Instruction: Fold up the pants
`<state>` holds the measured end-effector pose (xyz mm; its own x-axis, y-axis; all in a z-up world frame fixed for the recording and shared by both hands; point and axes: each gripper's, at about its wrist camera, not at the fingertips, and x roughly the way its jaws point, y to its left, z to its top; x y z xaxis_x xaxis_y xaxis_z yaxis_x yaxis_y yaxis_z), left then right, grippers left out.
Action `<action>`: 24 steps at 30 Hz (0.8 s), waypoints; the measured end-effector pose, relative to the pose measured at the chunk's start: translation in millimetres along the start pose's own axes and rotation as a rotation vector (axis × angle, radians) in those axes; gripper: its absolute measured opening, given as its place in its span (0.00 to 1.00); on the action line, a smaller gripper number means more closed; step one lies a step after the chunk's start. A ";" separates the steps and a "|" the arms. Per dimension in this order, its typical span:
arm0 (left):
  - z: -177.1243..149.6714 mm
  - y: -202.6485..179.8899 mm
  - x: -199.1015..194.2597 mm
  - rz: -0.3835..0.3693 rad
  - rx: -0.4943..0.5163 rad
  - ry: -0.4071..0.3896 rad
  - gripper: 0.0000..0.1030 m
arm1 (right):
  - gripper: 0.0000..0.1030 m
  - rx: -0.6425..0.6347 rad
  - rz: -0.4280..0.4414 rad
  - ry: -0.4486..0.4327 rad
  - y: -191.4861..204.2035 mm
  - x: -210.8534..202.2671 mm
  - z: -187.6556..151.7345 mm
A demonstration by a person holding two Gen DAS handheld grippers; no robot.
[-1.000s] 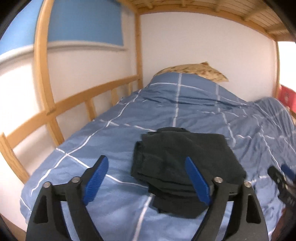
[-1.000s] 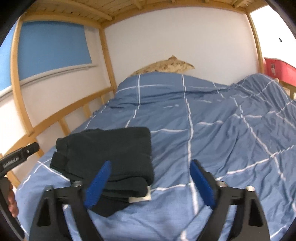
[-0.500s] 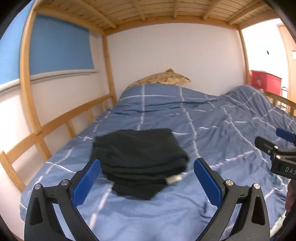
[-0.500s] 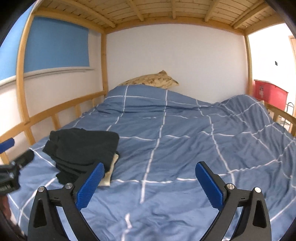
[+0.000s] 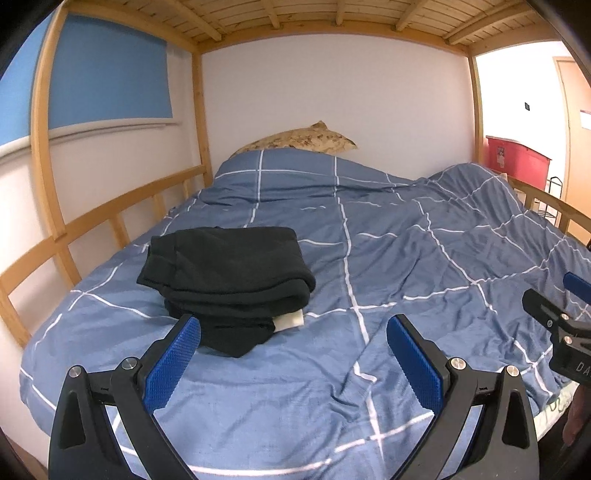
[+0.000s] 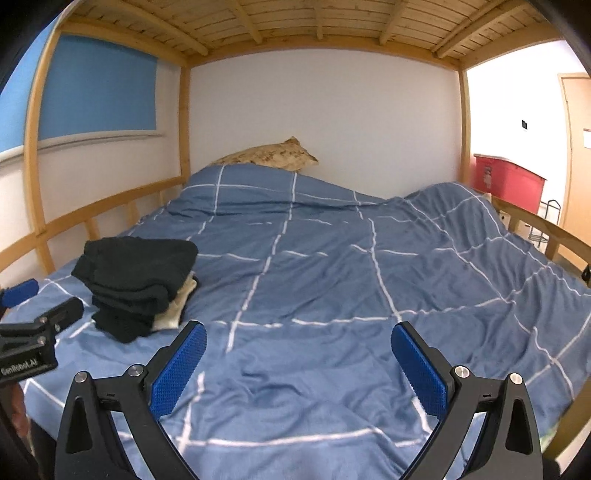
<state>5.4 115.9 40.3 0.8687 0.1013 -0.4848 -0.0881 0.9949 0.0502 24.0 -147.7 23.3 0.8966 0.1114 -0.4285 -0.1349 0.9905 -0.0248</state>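
Both your grippers are wide open, nothing between the jaws of either.

Left gripper (image 5: pixel 293 332): low centre of the left wrist view, two blue pads spread over bare duvet. Right gripper (image 6: pixel 299 338): same pose in the right wrist view, two blue pads, only duvet between them.

One pair of pants (image 5: pixel 227 267), black, folded into a compact stack, lying on the duvet (image 5: pixel 424 266) left of centre in the left wrist view. In the right wrist view it sits at middle left (image 6: pixel 138 280). It lies clear of both grippers; your left pad's tip overlaps its near edge in the picture only, and I can't tell contact there. One bit of white fabric (image 5: pixel 290 319) sticks out at the stack's lower right; the right wrist view shows it as a cream layer (image 6: pixel 179 302) under the black folds.

Each gripper shows in the other's camera: the right one at the right edge of the left wrist view, the left one at the left edge of the right wrist view.

Counts for the rest:
- One blue duvet with white grid lines, rumpled on the right.
- One patterned tan pillow (image 5: pixel 299 138), top centre against the white wall.
- One wooden rail (image 5: pixel 99 221) along the left side.
- One red bin (image 5: pixel 517 160) at upper right, past the bed.
- Wooden slats (image 5: pixel 314 14) overhead.
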 end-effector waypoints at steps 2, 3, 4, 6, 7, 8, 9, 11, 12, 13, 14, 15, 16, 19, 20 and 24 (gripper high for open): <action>-1.5 -3.0 -1.7 -0.006 0.004 0.009 1.00 | 0.98 0.011 0.003 0.007 -3.9 -2.4 -3.0; -2.4 -4.4 -2.8 -0.008 0.005 0.015 1.00 | 0.98 0.018 0.004 0.008 -4.7 -3.4 -4.4; -2.7 -5.5 -3.8 -0.010 0.006 0.016 0.99 | 0.98 0.029 0.003 0.008 -6.3 -5.0 -5.6; -2.7 -7.5 -5.5 -0.010 0.006 0.019 1.00 | 0.98 0.039 0.006 0.007 -8.9 -7.6 -7.4; -2.7 -9.2 -7.0 -0.012 0.006 0.018 1.00 | 0.98 0.041 0.009 0.007 -10.3 -8.9 -8.6; -2.7 -10.4 -8.3 -0.013 0.005 0.018 0.99 | 0.98 0.045 0.014 0.008 -11.6 -10.0 -9.2; -2.4 -10.8 -10.2 -0.015 0.002 0.017 0.99 | 0.98 0.047 0.016 0.008 -12.5 -11.0 -9.9; -1.8 -11.3 -12.8 -0.021 -0.005 0.013 1.00 | 0.98 0.049 0.022 0.006 -14.0 -12.0 -9.7; -1.7 -12.1 -14.2 -0.022 -0.007 0.012 0.99 | 0.98 0.050 0.023 0.004 -14.6 -12.8 -10.0; -1.3 -12.7 -15.3 -0.023 -0.009 0.010 1.00 | 0.98 0.053 0.023 0.002 -15.5 -13.7 -9.9; -1.1 -13.2 -16.0 -0.023 -0.010 0.010 0.99 | 0.98 0.055 0.023 0.000 -16.0 -14.2 -9.5; -0.9 -13.9 -16.6 -0.024 -0.010 0.009 0.99 | 0.98 0.058 0.024 -0.002 -17.2 -15.1 -9.3; -0.5 -15.4 -17.2 -0.025 -0.007 0.008 0.99 | 0.98 0.060 0.024 -0.003 -17.4 -15.6 -9.2; -0.1 -18.6 -17.5 -0.022 0.004 0.009 0.99 | 0.98 0.065 0.028 -0.003 -18.9 -16.5 -9.5; 0.3 -19.5 -17.6 -0.020 0.006 0.009 1.00 | 0.98 0.067 0.030 -0.003 -19.4 -16.8 -9.4; 1.0 -21.1 -16.5 -0.026 0.002 0.011 0.99 | 0.98 0.070 0.034 -0.002 -20.1 -17.1 -8.6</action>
<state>-6.6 93.3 48.0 0.8651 0.0756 -0.4959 -0.0644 0.9971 0.0396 7.7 -170.2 23.4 0.8930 0.1455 -0.4259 -0.1360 0.9893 0.0528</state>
